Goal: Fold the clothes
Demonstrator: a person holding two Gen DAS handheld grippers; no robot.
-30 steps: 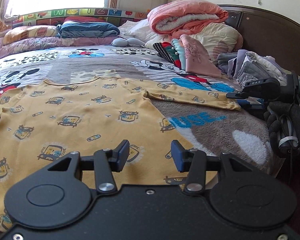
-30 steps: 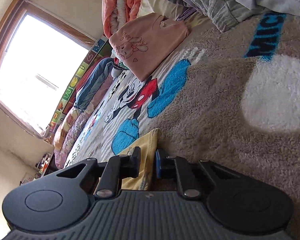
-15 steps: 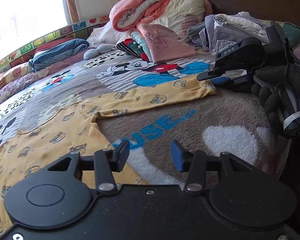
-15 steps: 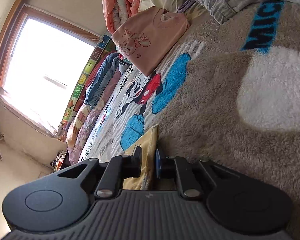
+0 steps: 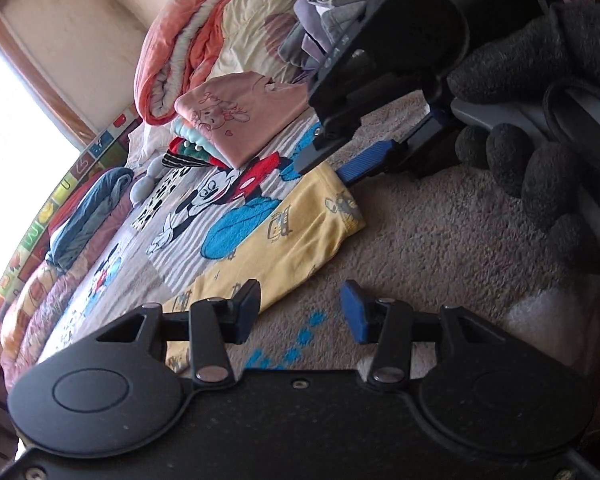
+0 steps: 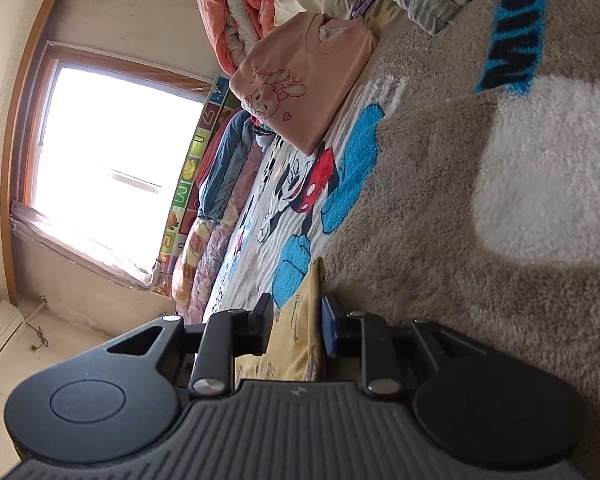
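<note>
Beside the yellow sleeve's [image 5: 300, 224] cuff edge, bare blanket [image 5: 440, 240] spreads.

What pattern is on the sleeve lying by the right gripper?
Yellow sleeve with small cartoon car prints, clearest in the left wrist view.

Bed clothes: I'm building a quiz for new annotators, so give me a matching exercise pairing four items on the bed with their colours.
Things:
1. spread-out sleeve
2. folded top with bunny print
3. rolled quilt
4. folded bundle by the window

Colours:
A. blue
B. pink
C. yellow
D. orange

Pairs: 1-C, 2-B, 3-D, 4-A
</note>
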